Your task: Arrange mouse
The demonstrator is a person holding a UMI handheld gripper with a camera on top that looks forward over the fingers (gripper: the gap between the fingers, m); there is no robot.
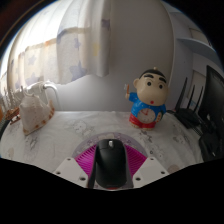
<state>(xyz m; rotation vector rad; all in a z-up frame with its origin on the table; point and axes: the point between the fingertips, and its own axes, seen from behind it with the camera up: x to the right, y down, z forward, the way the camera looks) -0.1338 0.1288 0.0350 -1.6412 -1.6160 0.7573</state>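
A black computer mouse [110, 163] sits between my gripper's [111, 168] two fingers, its scroll wheel facing away from me. The magenta pads [87, 157] show on both sides of it and press against its sides. The mouse looks held over a white marbled table [80, 128]. The rear of the mouse is hidden at the bottom of the view.
A cartoon boy figurine [148, 98] in a blue outfit stands beyond the fingers to the right. A clear glass jug [36, 108] stands to the left. A dark object [188, 117] lies at the far right. White curtains [85, 45] hang behind the table.
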